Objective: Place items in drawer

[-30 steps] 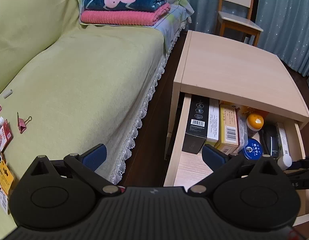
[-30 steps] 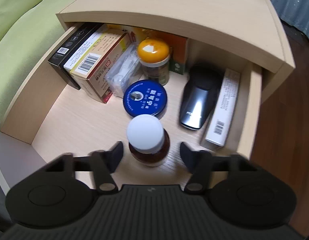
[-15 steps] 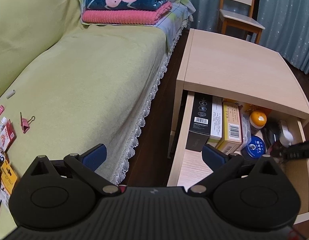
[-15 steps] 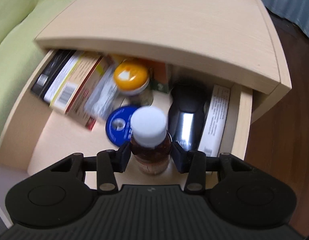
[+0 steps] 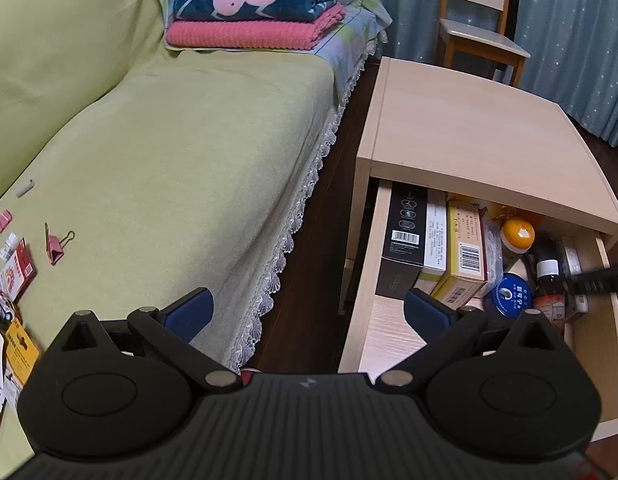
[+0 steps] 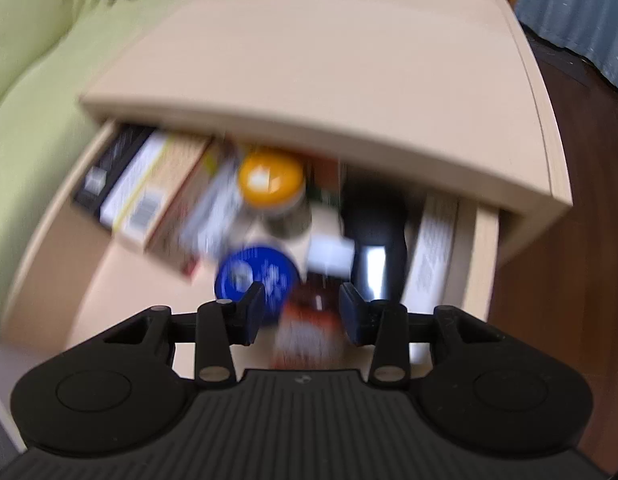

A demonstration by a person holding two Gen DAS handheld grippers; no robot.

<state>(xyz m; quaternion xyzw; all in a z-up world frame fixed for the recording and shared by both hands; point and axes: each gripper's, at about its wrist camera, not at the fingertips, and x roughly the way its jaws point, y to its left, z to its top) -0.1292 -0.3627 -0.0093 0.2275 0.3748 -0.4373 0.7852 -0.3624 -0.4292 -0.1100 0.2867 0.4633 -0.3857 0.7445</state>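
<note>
My right gripper (image 6: 302, 312) is spread around the brown bottle (image 6: 313, 312) in the drawer (image 5: 379, 248) — pads apart from it; my left gripper (image 5: 307, 312) hangs spread, holding nothing.

Left claw (image 5: 305, 308) held level with fingers spread wide and nothing between them. Right claw (image 6: 303, 310) tipped downward, fingers parted with clear gaps on both sides of what stands between them; view blurred. Right claw's tip also visible at the left view's edge.
</note>
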